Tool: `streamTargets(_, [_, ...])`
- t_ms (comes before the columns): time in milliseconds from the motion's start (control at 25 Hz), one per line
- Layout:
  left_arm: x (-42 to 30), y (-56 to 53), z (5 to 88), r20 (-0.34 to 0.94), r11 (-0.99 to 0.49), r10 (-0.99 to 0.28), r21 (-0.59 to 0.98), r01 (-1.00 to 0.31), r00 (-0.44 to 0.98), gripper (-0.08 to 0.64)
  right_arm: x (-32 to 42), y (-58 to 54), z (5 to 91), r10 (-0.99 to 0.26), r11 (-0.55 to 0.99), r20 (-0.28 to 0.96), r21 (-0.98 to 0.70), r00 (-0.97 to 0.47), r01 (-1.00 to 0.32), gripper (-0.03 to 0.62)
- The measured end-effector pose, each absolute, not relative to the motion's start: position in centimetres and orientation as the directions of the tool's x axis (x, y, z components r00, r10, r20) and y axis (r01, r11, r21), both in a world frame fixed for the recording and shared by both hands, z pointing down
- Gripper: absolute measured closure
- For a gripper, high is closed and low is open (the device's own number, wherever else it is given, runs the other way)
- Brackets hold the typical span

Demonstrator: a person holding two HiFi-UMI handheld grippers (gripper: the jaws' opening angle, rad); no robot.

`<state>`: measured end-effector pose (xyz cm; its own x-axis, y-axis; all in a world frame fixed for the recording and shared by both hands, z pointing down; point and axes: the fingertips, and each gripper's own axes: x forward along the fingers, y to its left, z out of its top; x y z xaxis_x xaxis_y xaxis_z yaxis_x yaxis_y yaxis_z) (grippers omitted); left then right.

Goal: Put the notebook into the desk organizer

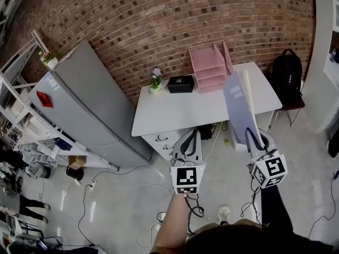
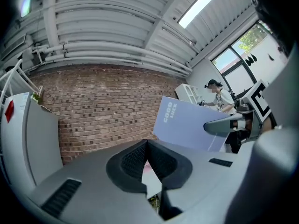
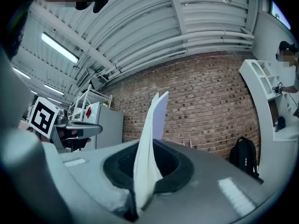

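Observation:
A lavender notebook stands on edge in my right gripper, which is shut on its lower end; it rises between the pads in the right gripper view. The pink tiered desk organizer sits at the back of the white desk, ahead of both grippers. My left gripper is held level beside the right one, shut with nothing in it. From the left gripper view the notebook shows its printed cover to the right.
A black box and a small potted plant stand left of the organizer. A grey refrigerator is left of the desk, and a black backpack on a chair is to its right. Cables lie on the floor.

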<state>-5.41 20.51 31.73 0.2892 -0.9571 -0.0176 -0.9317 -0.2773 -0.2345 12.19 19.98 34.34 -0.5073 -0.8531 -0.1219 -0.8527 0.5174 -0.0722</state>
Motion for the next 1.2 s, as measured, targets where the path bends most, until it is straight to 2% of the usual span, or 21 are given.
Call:
streamTargets(720, [-6.2,10.7,32.6,-0.015,-0.299,-0.951,-0.196,-0.934,0.308,0.552,10.5,10.5,35.6,-0.838,0.544,-0.091,-0.069,-0.538,-0.836,0.563])
streamTargets(1200, [-7.6,-2.2,34.9,0.014,-0.35,-0.935,-0.208,-0.913,0.355,0.552,7.6,-0.7,39.0,-0.849,0.527,-0.005,-0.072,-0.528,-0.847,0.562])
